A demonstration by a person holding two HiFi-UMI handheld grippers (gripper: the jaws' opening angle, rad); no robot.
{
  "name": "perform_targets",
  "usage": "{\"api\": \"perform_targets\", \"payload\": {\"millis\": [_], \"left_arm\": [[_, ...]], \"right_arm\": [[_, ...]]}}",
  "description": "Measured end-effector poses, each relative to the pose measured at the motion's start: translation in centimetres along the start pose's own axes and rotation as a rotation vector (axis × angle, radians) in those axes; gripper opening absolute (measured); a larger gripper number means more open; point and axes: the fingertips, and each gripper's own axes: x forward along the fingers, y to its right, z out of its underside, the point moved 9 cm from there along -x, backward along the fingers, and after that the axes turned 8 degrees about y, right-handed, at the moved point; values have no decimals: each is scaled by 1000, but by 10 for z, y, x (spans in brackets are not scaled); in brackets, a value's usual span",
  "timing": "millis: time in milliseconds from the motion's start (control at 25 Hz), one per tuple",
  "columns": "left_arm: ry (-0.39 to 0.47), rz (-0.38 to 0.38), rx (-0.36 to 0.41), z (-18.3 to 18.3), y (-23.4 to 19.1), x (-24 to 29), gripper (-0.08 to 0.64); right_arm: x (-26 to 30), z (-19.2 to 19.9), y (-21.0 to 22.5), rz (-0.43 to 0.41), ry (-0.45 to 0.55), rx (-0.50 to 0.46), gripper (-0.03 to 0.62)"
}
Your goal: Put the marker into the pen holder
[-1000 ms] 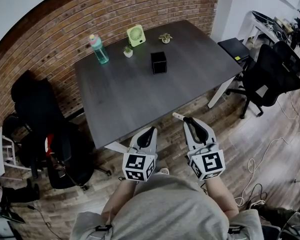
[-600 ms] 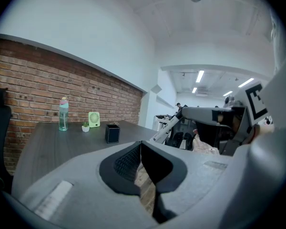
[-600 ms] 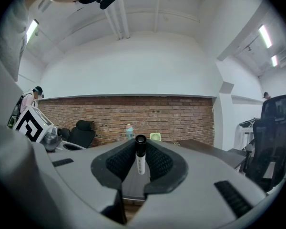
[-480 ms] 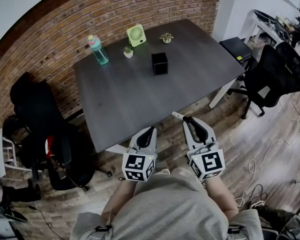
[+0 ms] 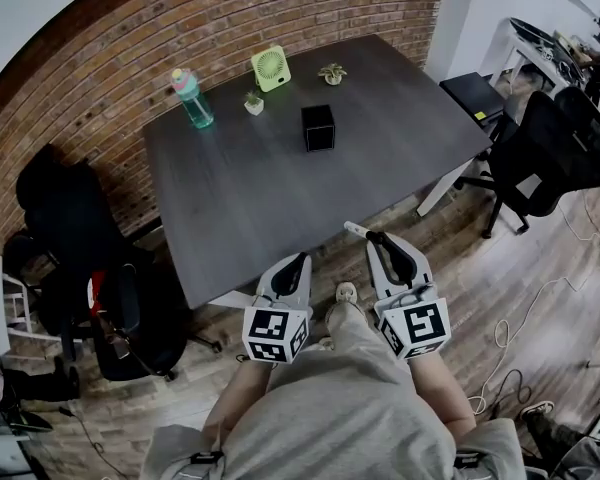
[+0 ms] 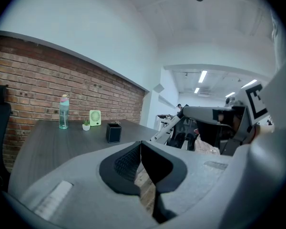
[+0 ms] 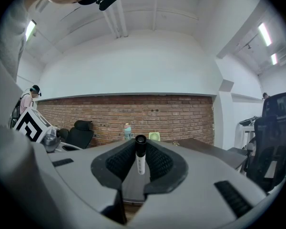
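Observation:
A white marker with a black cap stands upright between the jaws of my right gripper, which is shut on it. In the head view the marker sticks out to the left of the jaws, just off the table's near edge. The black square pen holder stands on the dark table towards the far side, well ahead of both grippers. It also shows small in the left gripper view, pen holder. My left gripper is shut and empty, held below the table's near edge.
A teal water bottle, a small green fan and two little potted plants line the table's far side by the brick wall. Black office chairs stand at the right and left. A person's shoe shows between the grippers.
The view has shifted slightly as the person steps; a foot now shows between the grippers. Both grippers keep their places and the marker stays held.

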Motion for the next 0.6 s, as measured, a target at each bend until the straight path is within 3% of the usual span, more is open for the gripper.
{"api": "perform_targets", "payload": {"millis": [600], "left_arm": [[15,-46,3,-9,-36,76,17]], "right_arm": [[82,10,49,-44,14,-2,67]]}}
